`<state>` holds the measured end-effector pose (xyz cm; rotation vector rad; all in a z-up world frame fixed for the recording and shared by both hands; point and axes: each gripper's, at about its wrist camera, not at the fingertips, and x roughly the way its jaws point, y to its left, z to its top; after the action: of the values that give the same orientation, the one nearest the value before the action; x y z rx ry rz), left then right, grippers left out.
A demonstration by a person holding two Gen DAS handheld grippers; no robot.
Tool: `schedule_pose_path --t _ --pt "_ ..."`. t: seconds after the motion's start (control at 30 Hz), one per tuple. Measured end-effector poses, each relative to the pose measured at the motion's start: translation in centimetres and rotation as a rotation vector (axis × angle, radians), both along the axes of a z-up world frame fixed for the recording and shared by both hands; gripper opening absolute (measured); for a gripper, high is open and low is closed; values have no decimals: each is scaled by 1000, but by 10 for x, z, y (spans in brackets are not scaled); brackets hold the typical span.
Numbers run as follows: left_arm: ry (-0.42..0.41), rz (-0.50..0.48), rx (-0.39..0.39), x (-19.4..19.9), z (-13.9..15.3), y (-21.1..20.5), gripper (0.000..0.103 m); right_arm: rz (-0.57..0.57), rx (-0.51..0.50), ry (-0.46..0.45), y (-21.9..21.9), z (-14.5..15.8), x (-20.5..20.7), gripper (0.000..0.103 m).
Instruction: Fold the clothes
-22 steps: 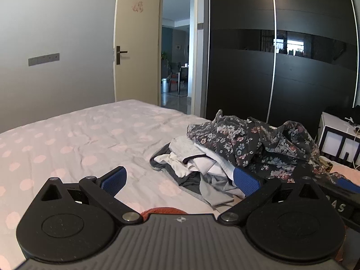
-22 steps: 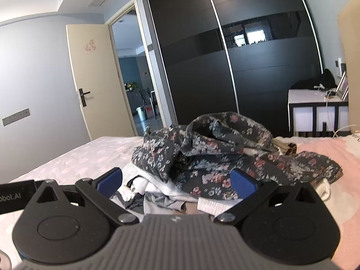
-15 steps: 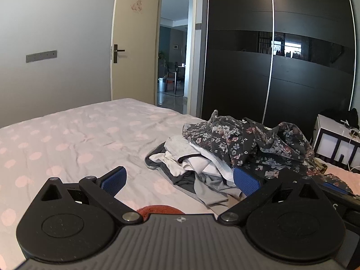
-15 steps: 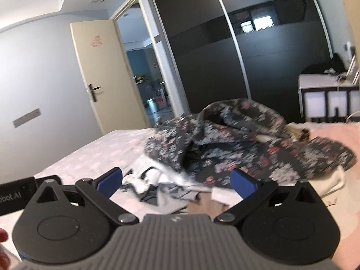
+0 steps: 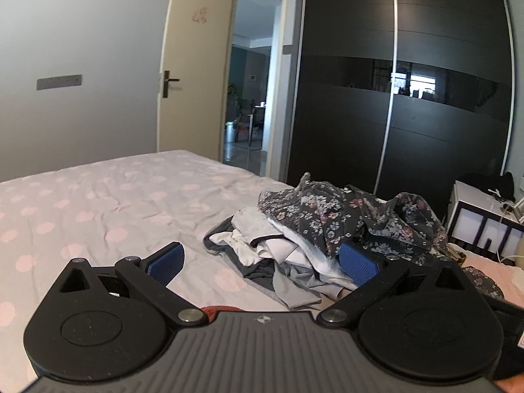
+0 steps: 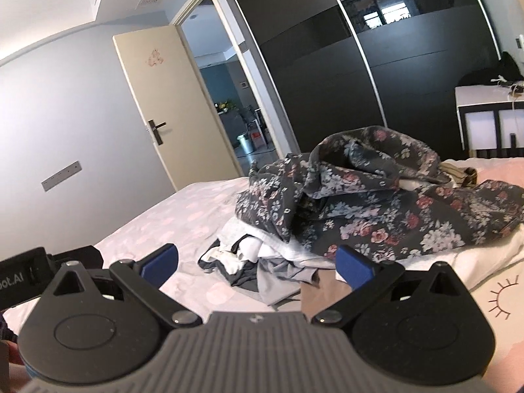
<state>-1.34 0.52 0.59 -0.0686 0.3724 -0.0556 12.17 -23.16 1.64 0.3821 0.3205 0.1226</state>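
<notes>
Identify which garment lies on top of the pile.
The dark flowered garment: it drapes over the white and grey clothes, which show only beneath its near edge.

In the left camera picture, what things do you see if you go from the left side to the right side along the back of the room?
Grey switch plate → cream door → open doorway → black wardrobe → white side table.

One clothes pile, two claws
</notes>
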Motion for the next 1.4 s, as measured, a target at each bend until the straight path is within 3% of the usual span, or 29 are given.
schedule_pose_path --t 0.13,0.33,0.47,0.63,1.4 --pt "5 2 -12 0 1 1 103 20 3 -30 0 4 1 103" --pt "-3 -5 46 0 -1 -4 103 53 20 13 -2 2 13 103" --pt "3 -14 31 0 -1 -2 103 67 -10 43 -1 4 16 103" --pt "5 -18 19 0 -2 -1 103 15 -96 8 4 5 10 103" --pt "52 -31 -4 2 -6 1 103 -22 -136 44 4 4 10 103"
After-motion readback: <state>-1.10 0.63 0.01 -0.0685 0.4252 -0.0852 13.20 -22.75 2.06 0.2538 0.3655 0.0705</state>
